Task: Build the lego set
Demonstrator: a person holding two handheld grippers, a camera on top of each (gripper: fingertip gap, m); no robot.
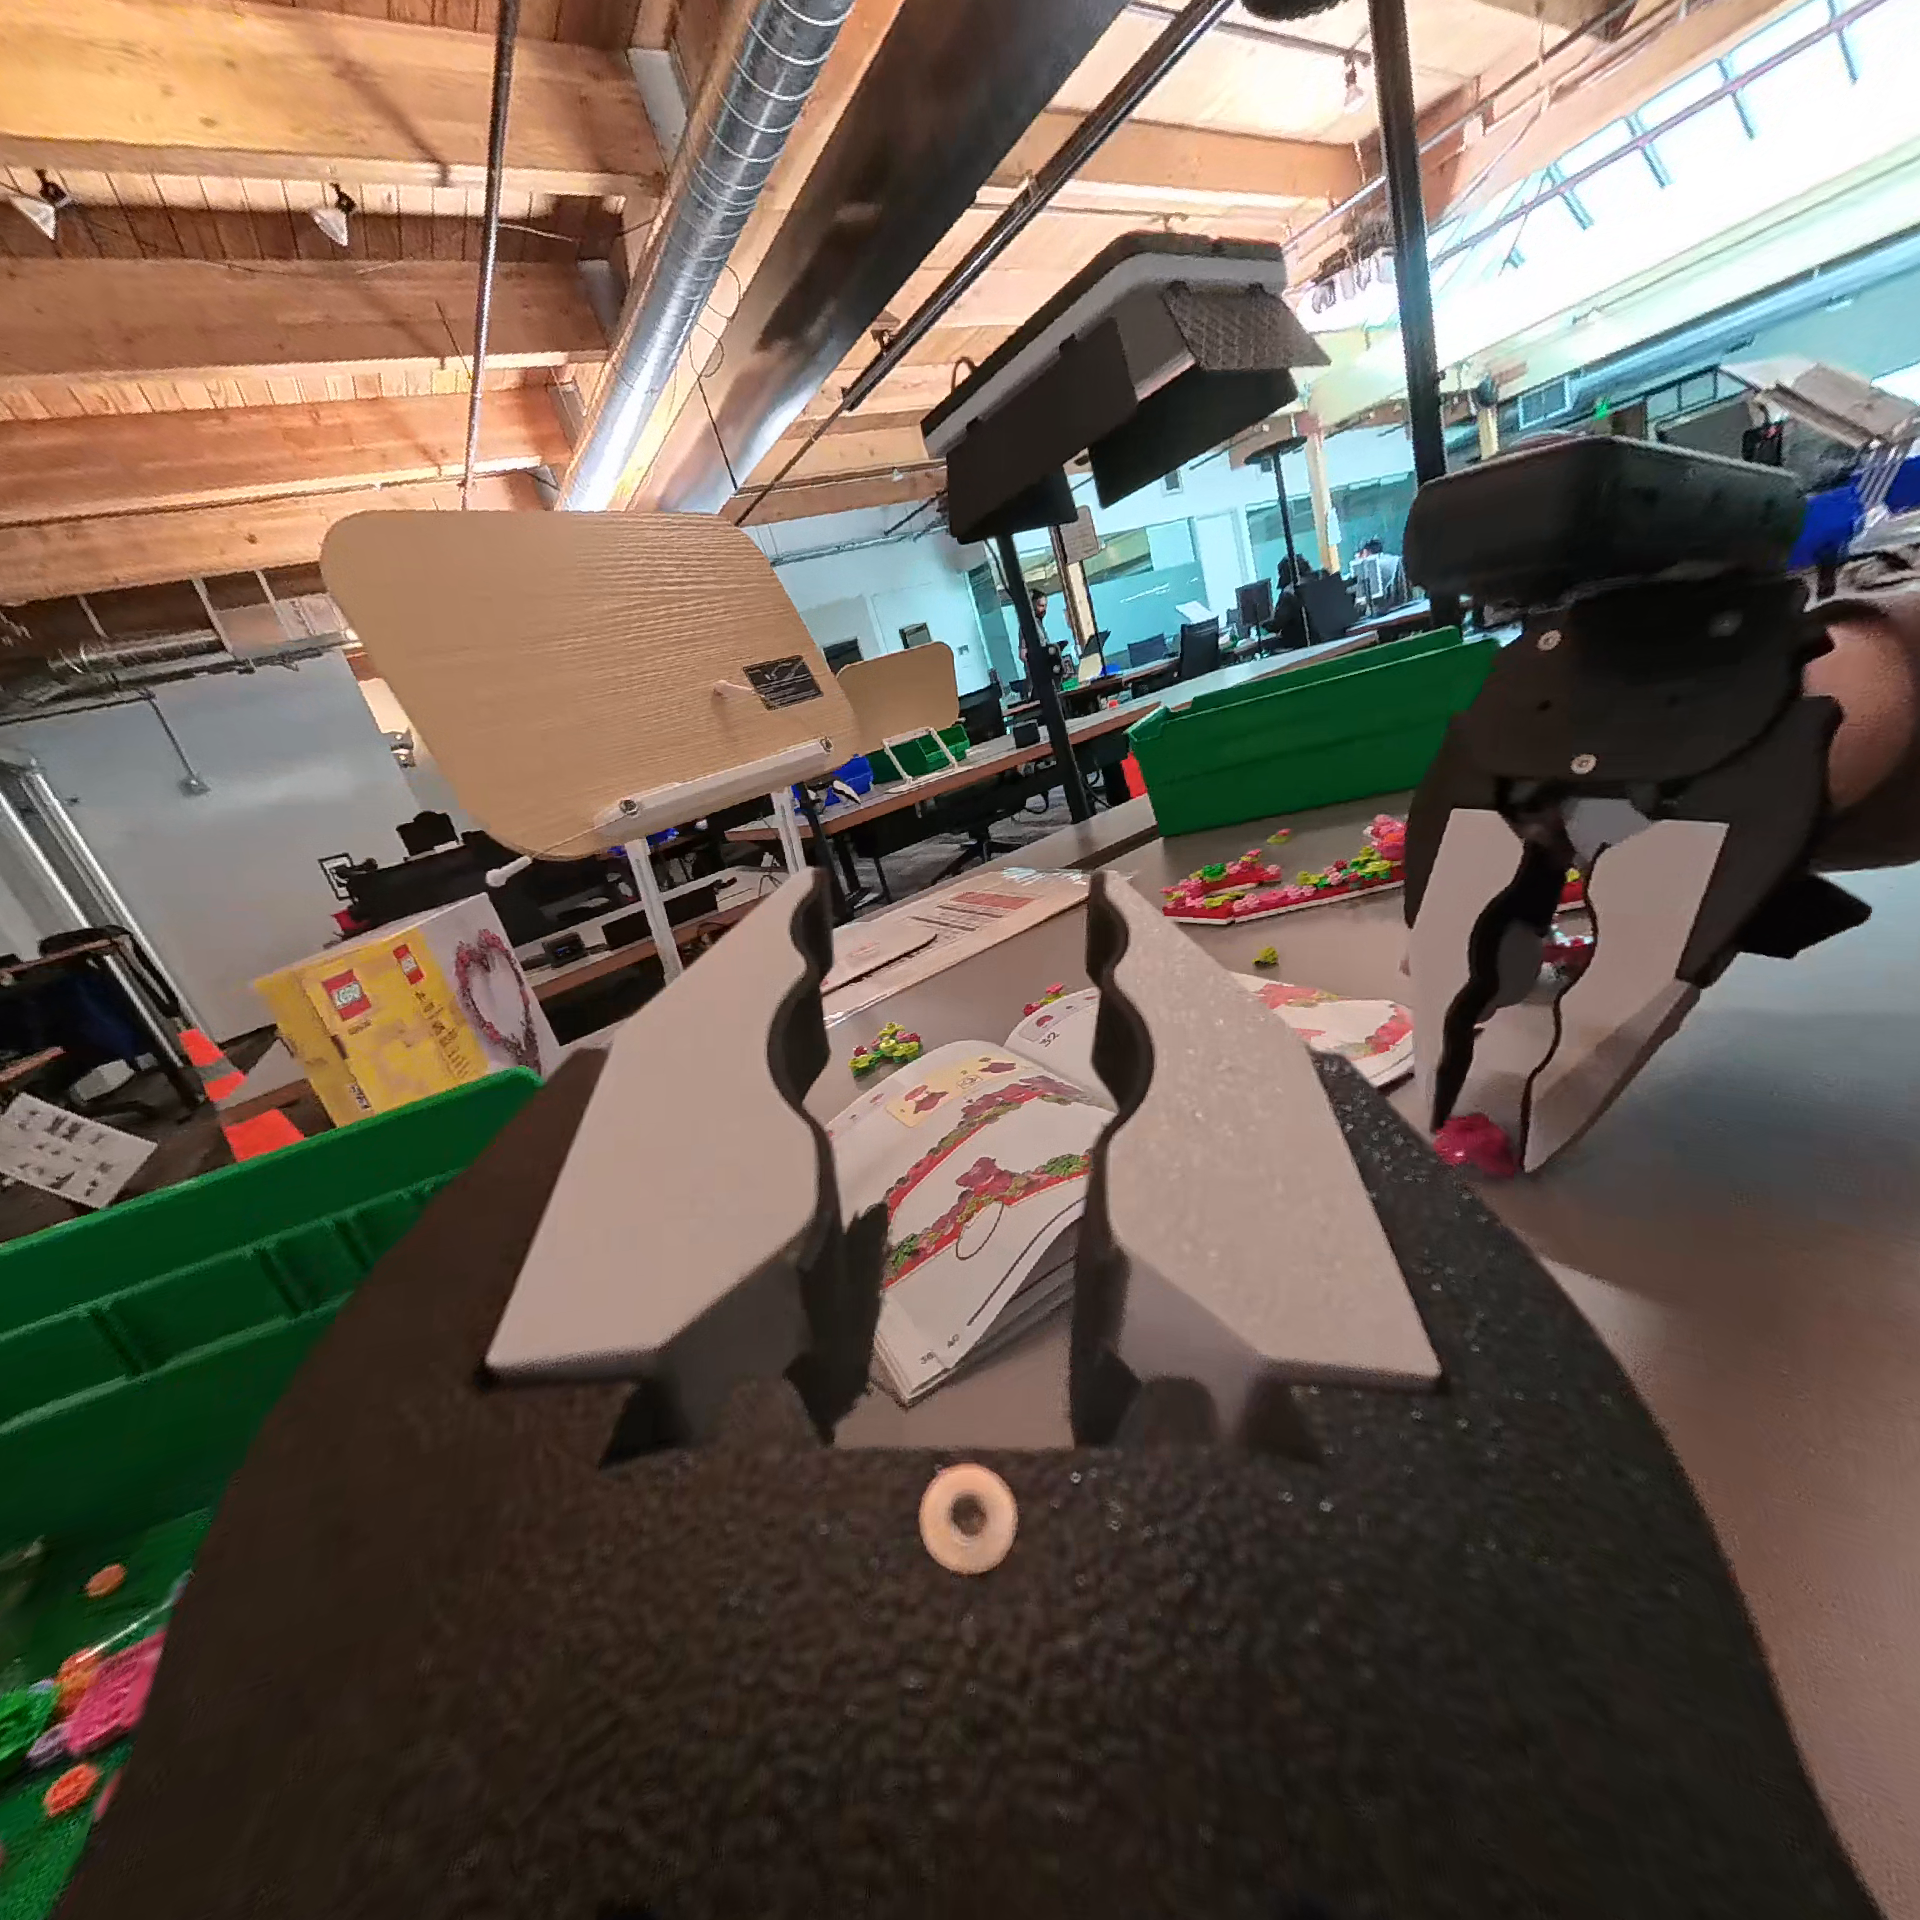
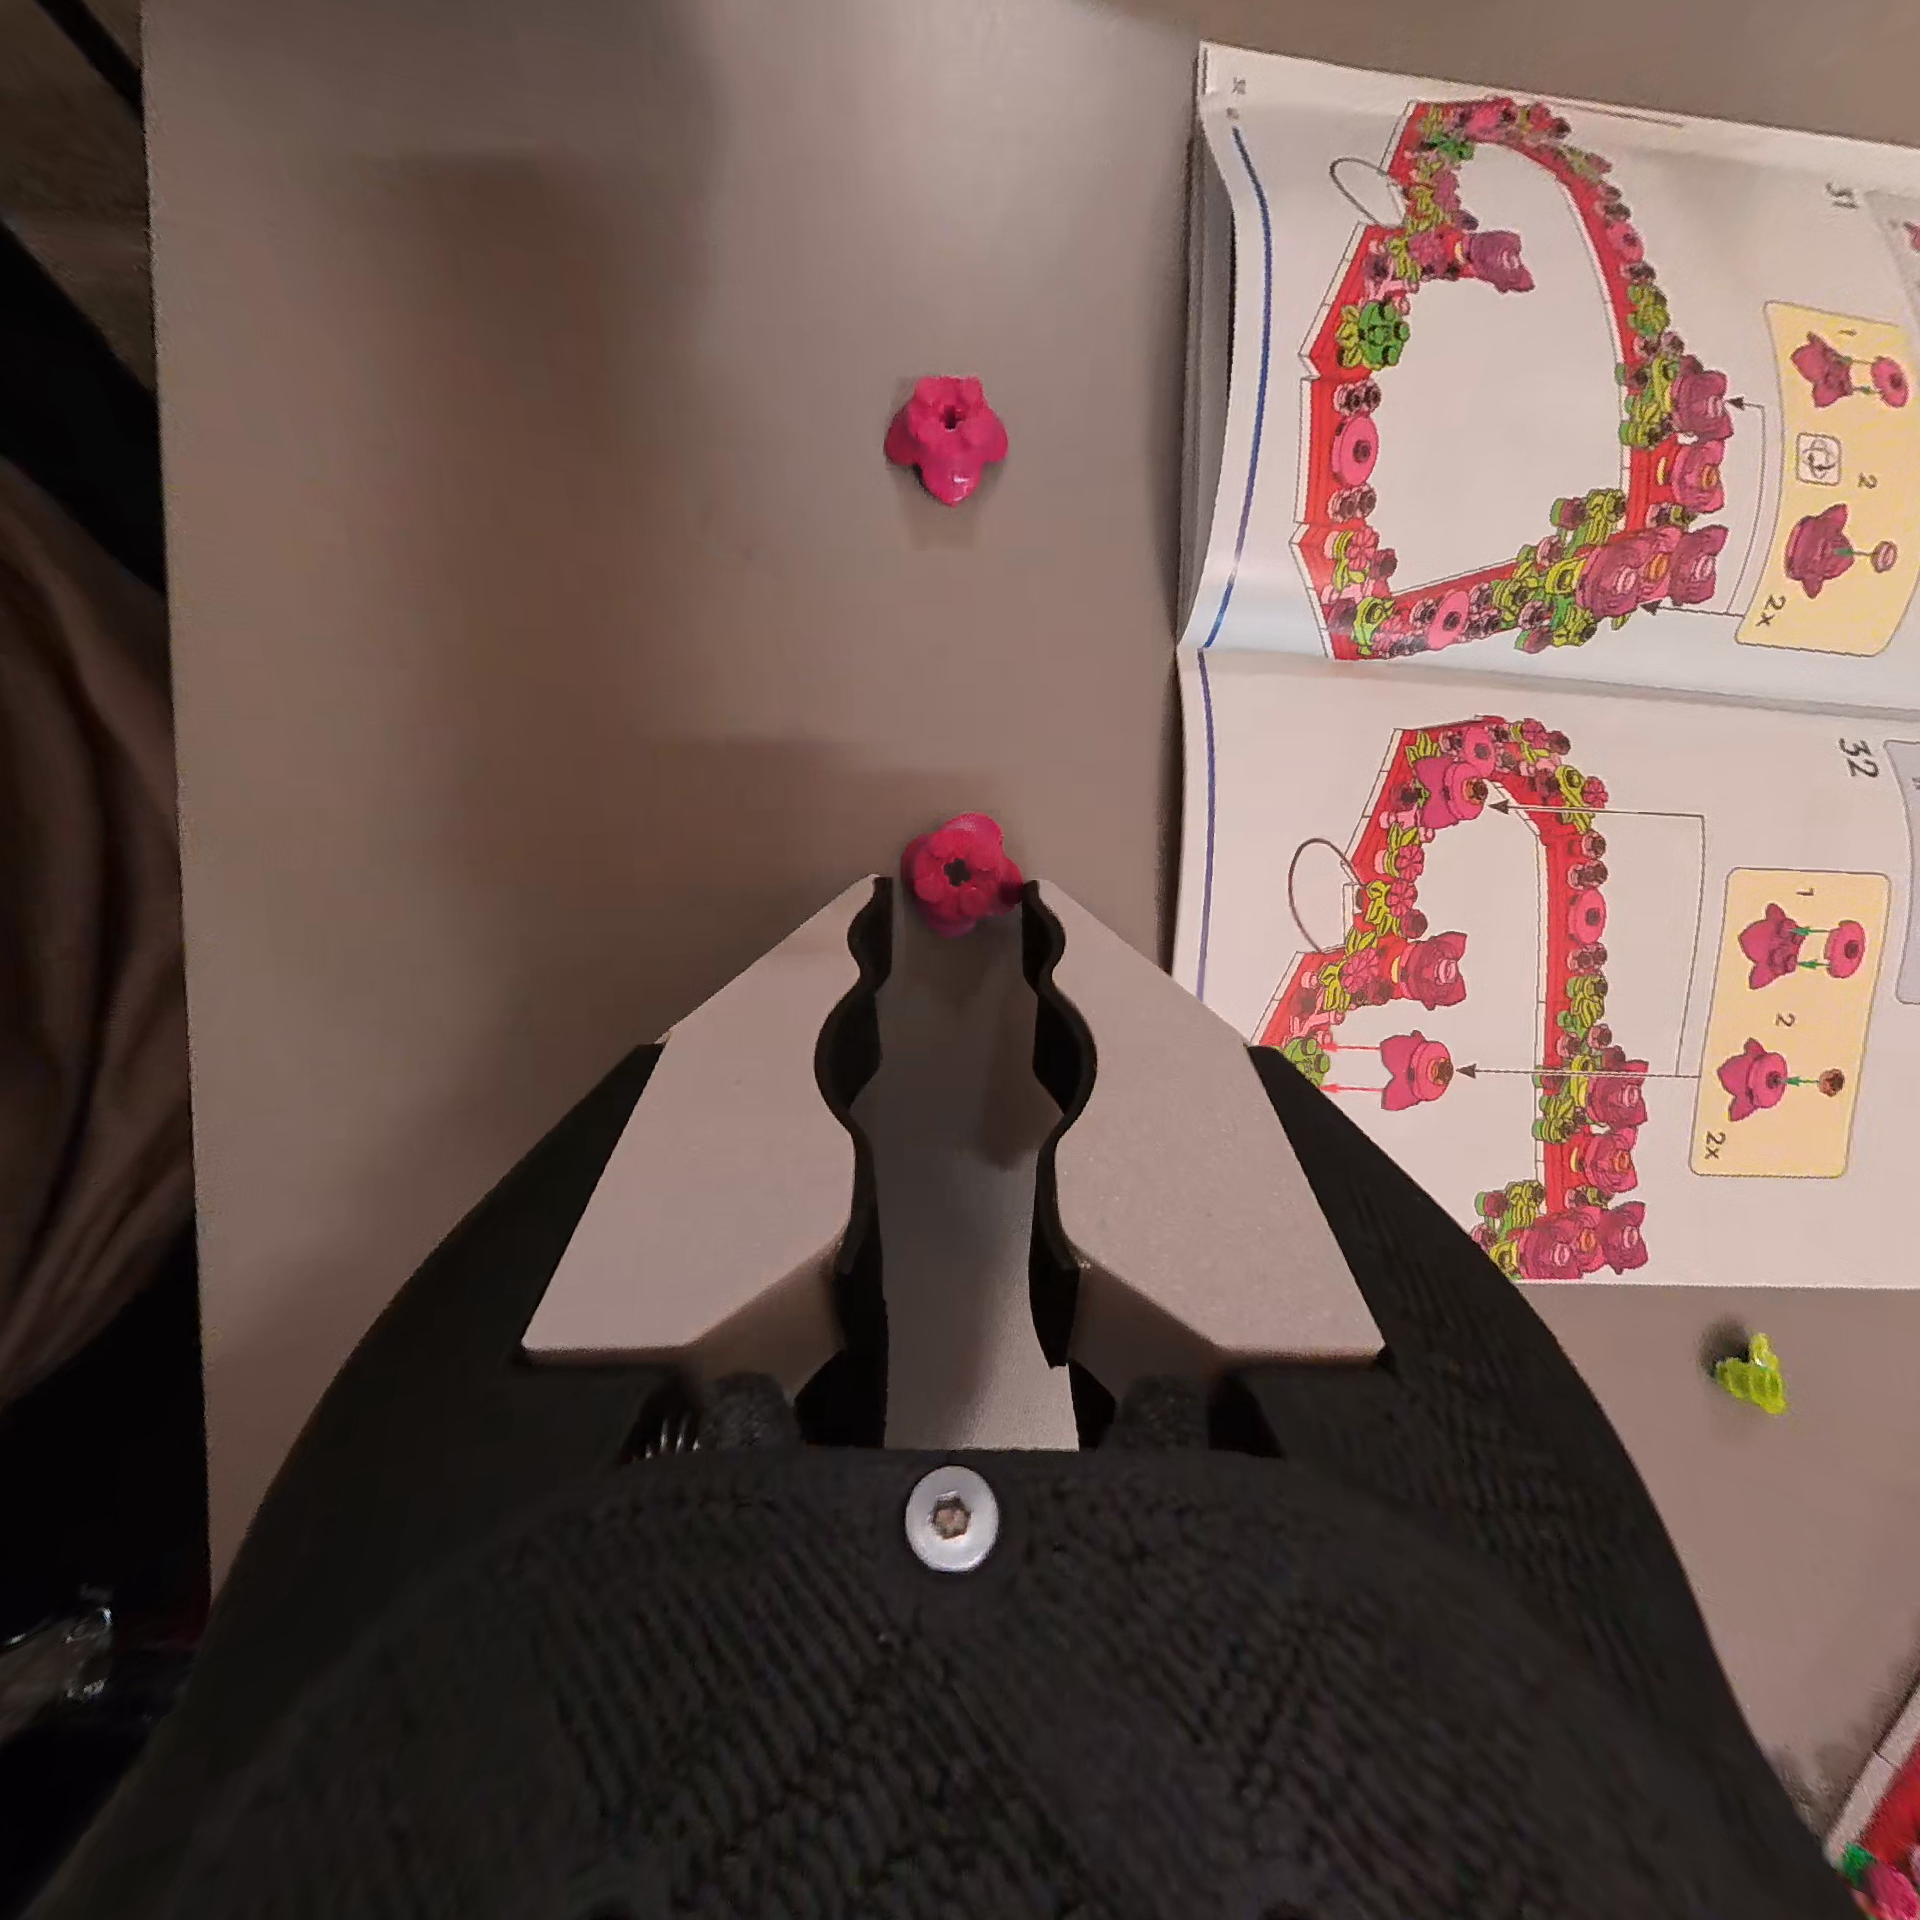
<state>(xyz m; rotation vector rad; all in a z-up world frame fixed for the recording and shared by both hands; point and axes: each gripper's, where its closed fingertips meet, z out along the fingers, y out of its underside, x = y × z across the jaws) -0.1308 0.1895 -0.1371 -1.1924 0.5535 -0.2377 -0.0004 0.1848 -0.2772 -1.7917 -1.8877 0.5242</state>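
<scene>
My right gripper [image 2: 956, 883] points down at the grey table, its jaws a little apart. A magenta flower piece [image 2: 954, 871] lies at its fingertips, touching the right one; it rests on the table. A second magenta flower piece [image 2: 945, 438] lies farther ahead. The open instruction booklet [image 2: 1507, 675] lies to the right. In the left wrist view my left gripper [image 1: 961, 894] is open and empty, raised over the booklet [image 1: 966, 1174]. The right gripper [image 1: 1491, 1138] stands at the right with the flower [image 1: 1475, 1143] under its tips. A partly built red strip with flowers [image 1: 1278, 883] lies behind it.
A green bin [image 1: 1309, 738] stands at the far table edge and another [image 1: 156, 1299] with loose pieces at my left. A yellow set box [image 1: 384, 1018] and a wooden book stand [image 1: 582, 675] are at the left. A lime piece [image 2: 1751, 1374] lies below the booklet. My hands' fingertips stand some 20 cm from each other.
</scene>
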